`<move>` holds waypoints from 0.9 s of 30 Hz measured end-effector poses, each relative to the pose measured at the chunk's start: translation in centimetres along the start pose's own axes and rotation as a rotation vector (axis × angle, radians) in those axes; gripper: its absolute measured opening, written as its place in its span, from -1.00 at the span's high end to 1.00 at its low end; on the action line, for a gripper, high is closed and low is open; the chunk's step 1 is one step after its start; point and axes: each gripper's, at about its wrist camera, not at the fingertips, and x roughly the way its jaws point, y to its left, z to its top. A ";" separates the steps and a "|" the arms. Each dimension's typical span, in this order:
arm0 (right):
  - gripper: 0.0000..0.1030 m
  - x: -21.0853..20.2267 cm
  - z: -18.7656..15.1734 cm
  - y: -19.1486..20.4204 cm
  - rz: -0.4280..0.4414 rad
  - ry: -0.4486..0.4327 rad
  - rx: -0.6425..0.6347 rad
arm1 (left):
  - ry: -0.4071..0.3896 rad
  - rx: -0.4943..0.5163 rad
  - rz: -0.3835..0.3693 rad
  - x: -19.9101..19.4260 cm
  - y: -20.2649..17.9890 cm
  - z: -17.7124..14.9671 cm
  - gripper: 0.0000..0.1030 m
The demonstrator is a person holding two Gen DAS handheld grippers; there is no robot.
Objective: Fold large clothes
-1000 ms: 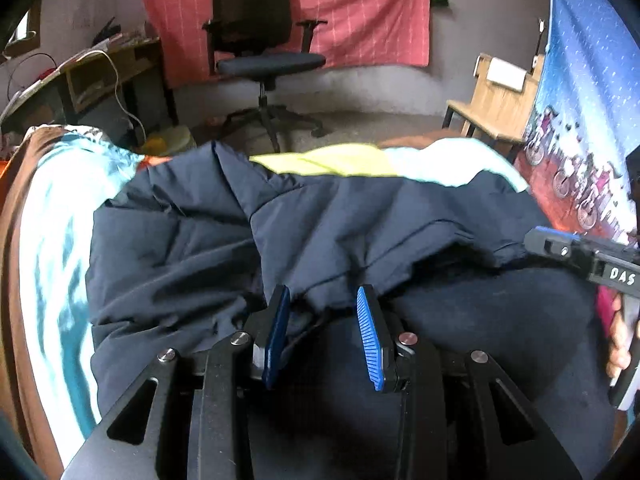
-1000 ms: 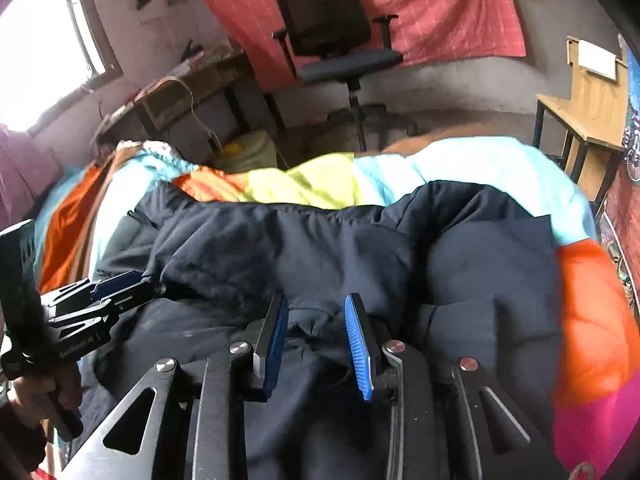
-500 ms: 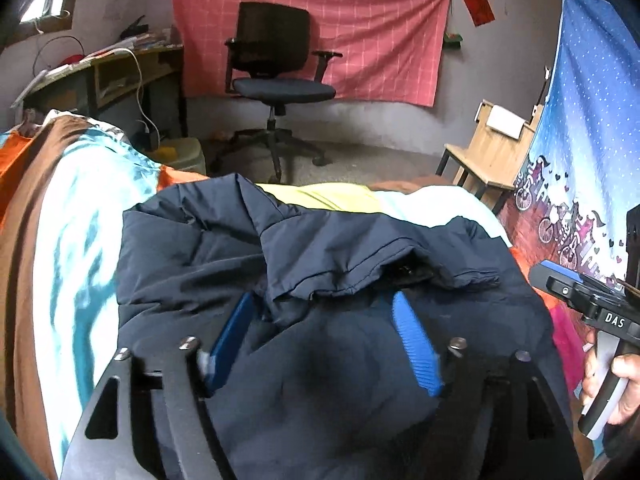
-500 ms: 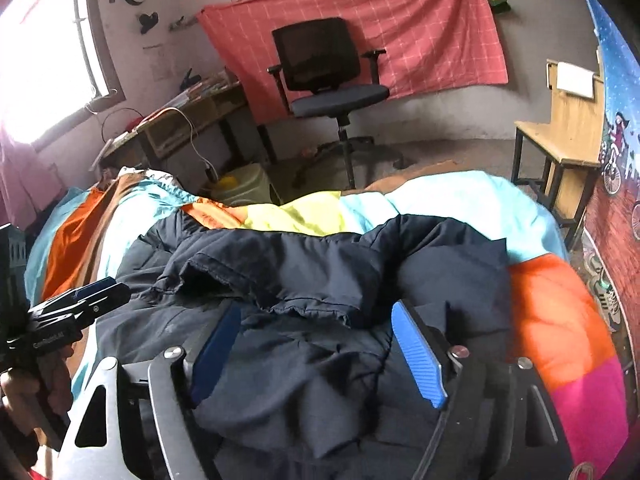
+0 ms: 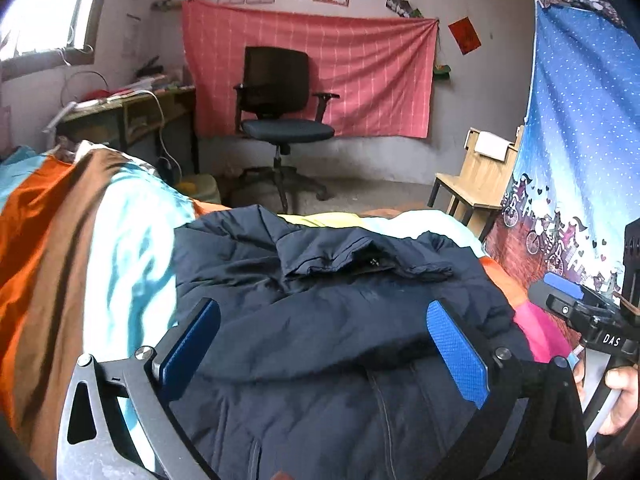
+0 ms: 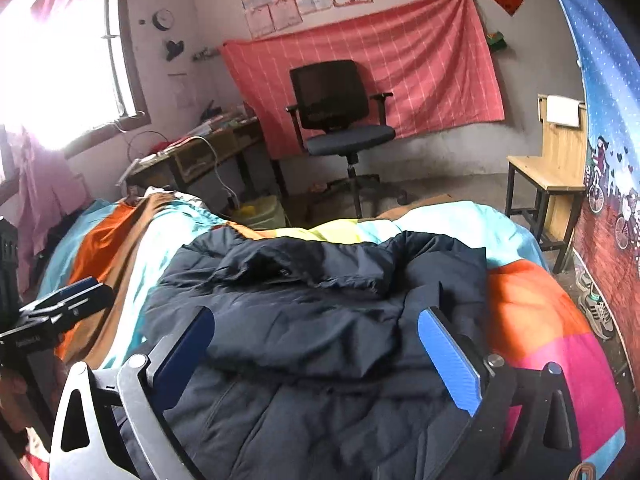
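Dark navy padded jacket (image 5: 320, 320) lies spread on the bed, over a colour-block quilt (image 5: 80, 248) — orange, brown, pale blue on one side, orange and pink on the other, yellow strip at the far edge; jacket takes up most of the near half of both views. Far part of the jacket is doubled toward the camera, a loose rumpled flap (image 5: 360, 256) resting on the body; a seam or zip line runs down the near panel.

Left gripper (image 5: 324, 344) jaws spread wide, having just been opening; blue pads (image 5: 456, 352) stand either side of the jacket's near panel, nothing clamped between them, cloth lies below and not pinched. Right gripper (image 6: 316, 352) same — jaws wide apart, just been opening, pads (image 6: 448, 360) clear of the fabric, no grip.

In the left view the right gripper (image 5: 580, 312) shows at the right edge, over the pink part of the quilt, with a hand (image 5: 616, 396) on its handle; in the right view the left gripper (image 6: 60, 312) shows at the left edge beside the jacket, over the orange-brown stripe; its hand mostly hidden.

Behind the bed: black office chair (image 5: 280, 120) in front of a red checked cloth (image 5: 312, 76) on the wall; cluttered desk (image 5: 132, 116) under the window at left; wooden chair (image 5: 476, 176) at right; blue printed hanging (image 5: 580, 140) along the right side.
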 end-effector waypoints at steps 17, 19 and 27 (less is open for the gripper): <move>-1.00 -10.1 -8.1 5.9 0.084 0.011 -0.137 | 0.019 0.123 0.128 -11.4 -2.6 -8.4 -0.97; -1.00 -10.6 -9.1 6.2 0.088 0.025 -0.154 | 0.034 0.126 0.144 -11.9 -2.5 -9.7 -0.97; -1.00 -12.3 -15.4 6.9 0.087 0.171 -0.221 | 0.167 0.168 0.109 -13.6 -2.0 -16.7 -0.97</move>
